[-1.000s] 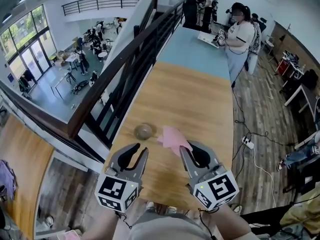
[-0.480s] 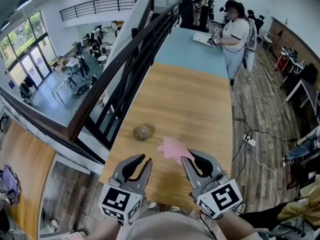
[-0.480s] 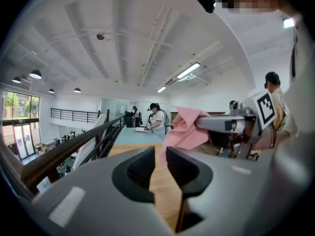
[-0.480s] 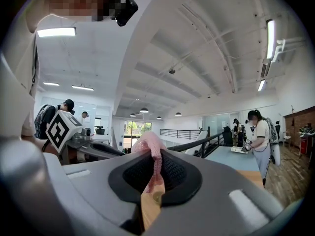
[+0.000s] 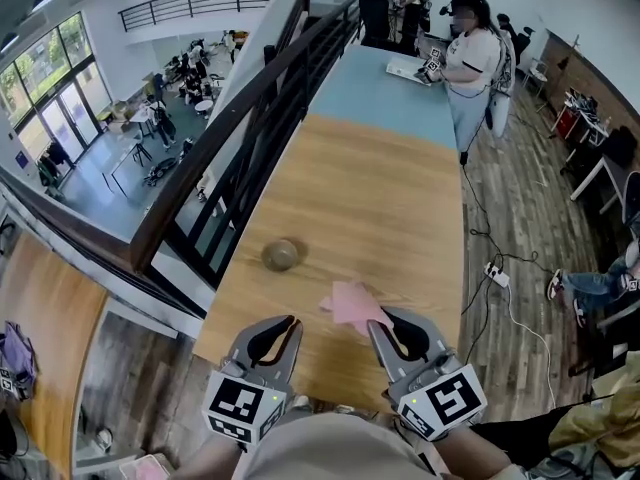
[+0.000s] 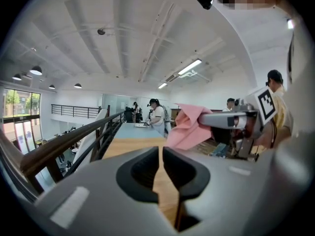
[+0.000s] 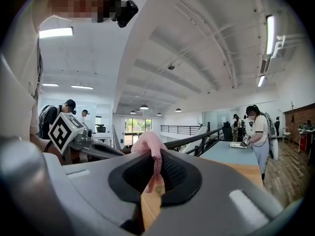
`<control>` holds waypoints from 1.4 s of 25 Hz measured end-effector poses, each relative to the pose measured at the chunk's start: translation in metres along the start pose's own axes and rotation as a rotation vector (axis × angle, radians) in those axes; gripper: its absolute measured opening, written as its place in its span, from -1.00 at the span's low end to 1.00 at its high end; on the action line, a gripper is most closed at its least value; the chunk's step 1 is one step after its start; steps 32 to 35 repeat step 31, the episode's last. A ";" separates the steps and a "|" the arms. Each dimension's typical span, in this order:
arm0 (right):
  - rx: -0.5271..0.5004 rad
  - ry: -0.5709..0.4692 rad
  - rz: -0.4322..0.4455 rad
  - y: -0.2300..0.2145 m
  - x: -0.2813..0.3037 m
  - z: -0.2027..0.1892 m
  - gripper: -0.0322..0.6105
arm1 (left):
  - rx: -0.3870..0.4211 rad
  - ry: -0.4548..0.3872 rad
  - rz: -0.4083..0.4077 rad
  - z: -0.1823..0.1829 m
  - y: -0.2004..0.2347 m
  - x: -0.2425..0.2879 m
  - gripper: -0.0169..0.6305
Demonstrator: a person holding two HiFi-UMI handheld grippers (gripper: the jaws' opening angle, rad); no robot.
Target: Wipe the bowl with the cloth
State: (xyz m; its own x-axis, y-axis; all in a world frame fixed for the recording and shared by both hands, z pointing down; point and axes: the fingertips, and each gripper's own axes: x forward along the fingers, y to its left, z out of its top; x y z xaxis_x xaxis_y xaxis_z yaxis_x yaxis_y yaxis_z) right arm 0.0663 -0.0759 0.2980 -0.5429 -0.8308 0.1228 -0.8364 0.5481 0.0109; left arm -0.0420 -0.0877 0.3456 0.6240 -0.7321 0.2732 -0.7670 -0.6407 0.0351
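Since the earlier frame, both grippers are drawn back toward the near edge of the table (image 5: pixel 390 198), farther from the bowl (image 5: pixel 281 255), which is left standing near the table's left edge. The left gripper (image 5: pixel 291 322) has just been closing; its jaws are brought nearly together, with only a thin slit left and nothing between them. The pink cloth (image 5: pixel 350 303) is pinched in the right gripper (image 5: pixel 376 321), well apart from the bowl.

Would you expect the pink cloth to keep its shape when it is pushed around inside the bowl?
Probably not: the cloth hangs in soft folds from the right claw, so it looks floppy and light. The small round bowl may well slide unless steadied.
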 end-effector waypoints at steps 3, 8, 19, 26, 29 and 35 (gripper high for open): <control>0.000 -0.005 0.001 0.000 -0.001 -0.001 -0.82 | -0.001 -0.005 0.006 0.000 0.001 -0.001 -0.94; -0.008 -0.018 0.000 0.001 0.001 0.001 -0.83 | -0.003 -0.028 0.010 0.004 0.005 -0.003 -0.94; -0.023 -0.020 0.008 0.000 -0.004 0.004 -0.83 | 0.013 -0.056 0.020 0.015 -0.001 -0.004 -0.94; -0.048 -0.055 -0.015 -0.006 -0.005 0.021 -0.83 | 0.042 -0.117 0.048 0.039 -0.002 -0.012 -0.94; -0.051 -0.063 -0.016 -0.007 -0.007 0.023 -0.83 | 0.045 -0.120 0.044 0.041 -0.004 -0.013 -0.94; -0.053 -0.065 -0.016 -0.007 -0.008 0.024 -0.83 | 0.041 -0.117 0.041 0.041 -0.005 -0.013 -0.94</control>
